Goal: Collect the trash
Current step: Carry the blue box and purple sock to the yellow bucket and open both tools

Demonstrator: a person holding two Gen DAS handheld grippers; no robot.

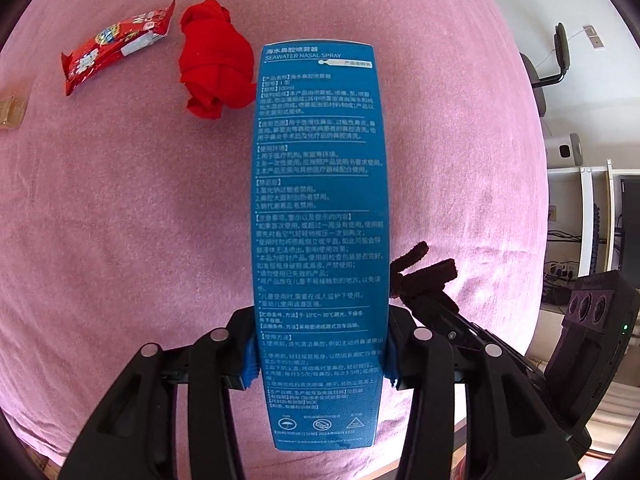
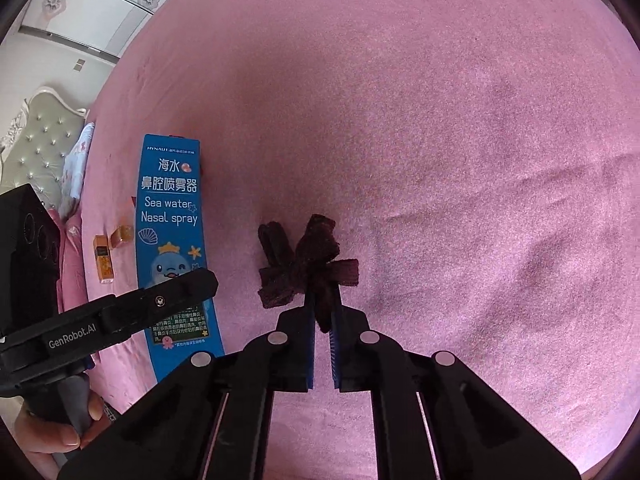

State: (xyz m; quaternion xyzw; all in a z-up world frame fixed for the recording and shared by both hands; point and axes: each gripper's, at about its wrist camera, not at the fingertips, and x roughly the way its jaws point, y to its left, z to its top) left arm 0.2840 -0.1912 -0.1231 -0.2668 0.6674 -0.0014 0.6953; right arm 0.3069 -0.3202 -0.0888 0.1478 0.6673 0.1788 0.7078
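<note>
**Hand-held grippers both loaded over the bed**

Left hand-held gripper [image 1: 320, 364] is clamped on a tall blue box [image 1: 318, 220], its blue pads pressing the box's two narrow sides near the lower end, so the printed face stands up in front of the lens. Right hand-held gripper [image 2: 322, 334] is pinched nearly closed on a dark brown scrap [image 2: 308, 268], whose loose ends fan out beyond the tips.

Both pieces look picked up as trash, held clear of the pink bed [image 2: 460, 140] for carrying off. Still lying far left on the bed are a red wrapper [image 1: 116, 50] and, just right of it, a red cloth bundle [image 1: 214, 64]; whether the bundle counts as trash is unclear.

Right of the grippers the bed lies bare, and its edge shows at the right of the left view.
</note>
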